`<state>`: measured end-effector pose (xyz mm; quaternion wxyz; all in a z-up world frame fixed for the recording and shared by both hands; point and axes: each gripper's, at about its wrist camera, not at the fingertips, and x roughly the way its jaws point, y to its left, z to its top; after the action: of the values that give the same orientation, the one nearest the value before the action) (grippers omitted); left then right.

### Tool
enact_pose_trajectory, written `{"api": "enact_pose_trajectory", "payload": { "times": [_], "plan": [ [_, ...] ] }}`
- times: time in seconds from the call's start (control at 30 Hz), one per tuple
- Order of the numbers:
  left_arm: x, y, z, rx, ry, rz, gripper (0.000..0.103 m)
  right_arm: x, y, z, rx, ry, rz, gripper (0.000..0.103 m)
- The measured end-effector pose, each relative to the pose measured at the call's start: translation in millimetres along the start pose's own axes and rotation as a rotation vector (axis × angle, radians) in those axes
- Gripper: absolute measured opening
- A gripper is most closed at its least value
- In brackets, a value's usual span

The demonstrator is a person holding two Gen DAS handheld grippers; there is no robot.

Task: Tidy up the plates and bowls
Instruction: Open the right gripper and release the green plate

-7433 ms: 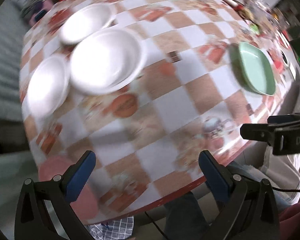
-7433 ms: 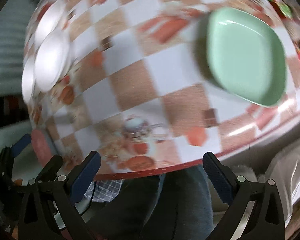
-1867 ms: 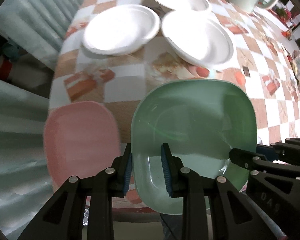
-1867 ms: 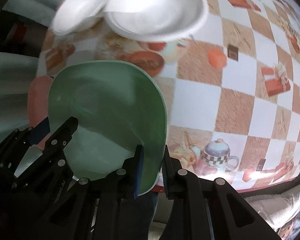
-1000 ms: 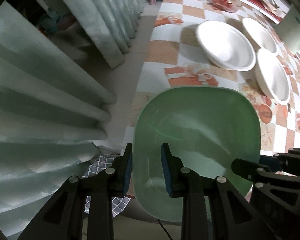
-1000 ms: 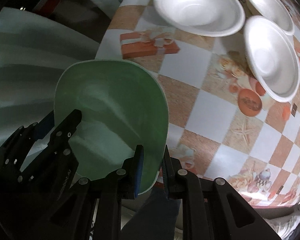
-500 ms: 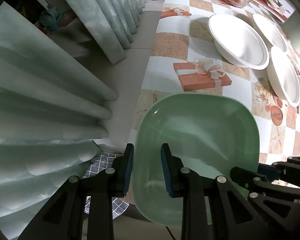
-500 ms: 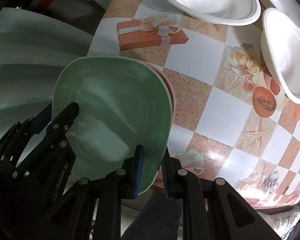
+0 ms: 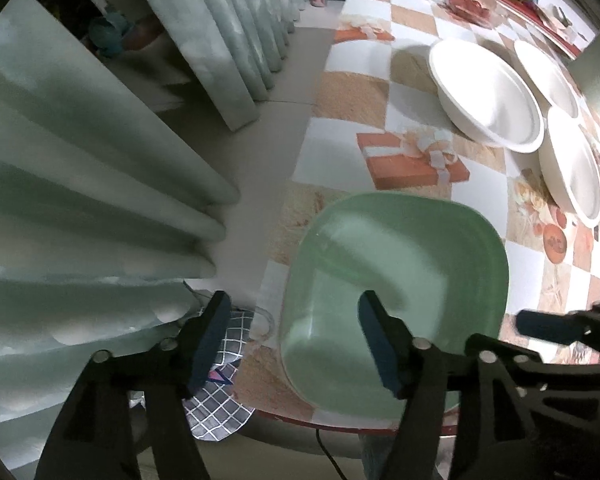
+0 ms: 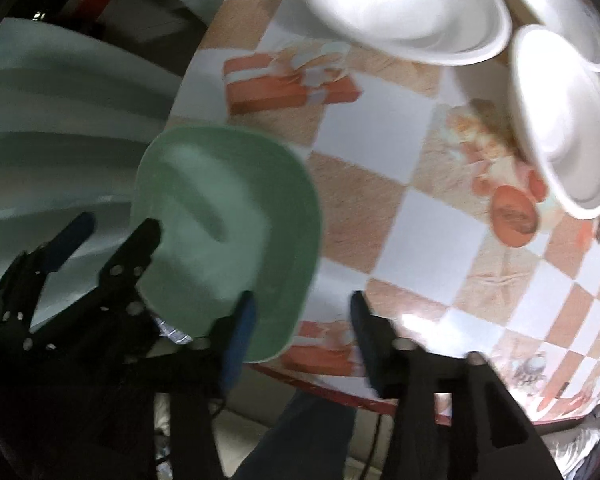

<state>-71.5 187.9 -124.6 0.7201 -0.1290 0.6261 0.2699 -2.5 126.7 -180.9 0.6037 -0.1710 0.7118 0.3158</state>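
A green square plate (image 9: 396,280) lies at the near corner of the checkered table (image 9: 412,104); it also shows in the right wrist view (image 10: 224,232). The pink plate seen earlier is hidden under it. My left gripper (image 9: 292,332) is open, its fingers astride the plate's near left edge. My right gripper (image 10: 300,328) is open by the plate's near right edge. Three white bowls (image 9: 488,92) (image 9: 572,168) (image 9: 546,68) sit farther back; they also show in the right wrist view (image 10: 404,8).
Pale green curtains (image 9: 100,184) hang left of the table. The table's red front edge (image 10: 340,392) is just below the grippers. A person's legs (image 10: 296,436) and a checked cloth (image 9: 224,400) are under it. Dishes and clutter (image 9: 468,0) stand at the far end.
Both grippers have opened and let go of the green plate, which now rests on the pink plate at the table corner. The right gripper has drawn back slightly.
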Motion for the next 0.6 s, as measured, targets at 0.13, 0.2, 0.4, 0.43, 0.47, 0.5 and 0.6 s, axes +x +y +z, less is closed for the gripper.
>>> {"api": "enact_pose_trajectory", "payload": {
  "times": [0.13, 0.2, 0.4, 0.43, 0.47, 0.5, 0.6],
  "plan": [
    [-5, 5, 0, -0.033, -0.016, -0.035, 0.085, -11, -13, -4, 0.010, -0.030, 0.003, 0.087],
    [-7, 4, -1, -0.032, -0.022, -0.041, 0.093, -17, -20, -9, 0.013, -0.044, -0.002, 0.087],
    [-24, -14, -1, -0.009, -0.045, -0.099, 0.103, -33, -53, -35, 0.043, -0.060, -0.016, 0.087],
    [-29, -20, 1, 0.005, -0.051, -0.121, 0.103, -36, -63, -40, 0.064, -0.065, -0.018, 0.087],
    [-32, -25, 2, 0.015, -0.053, -0.133, 0.103, -38, -75, -45, 0.087, -0.068, -0.019, 0.087],
    [-37, -34, 4, 0.034, -0.056, -0.152, 0.103, -40, -86, -50, 0.115, -0.069, -0.020, 0.087],
    [-46, -54, 13, 0.069, -0.060, -0.197, 0.103, -45, -123, -63, 0.217, -0.075, -0.023, 0.087]
  ]
}}
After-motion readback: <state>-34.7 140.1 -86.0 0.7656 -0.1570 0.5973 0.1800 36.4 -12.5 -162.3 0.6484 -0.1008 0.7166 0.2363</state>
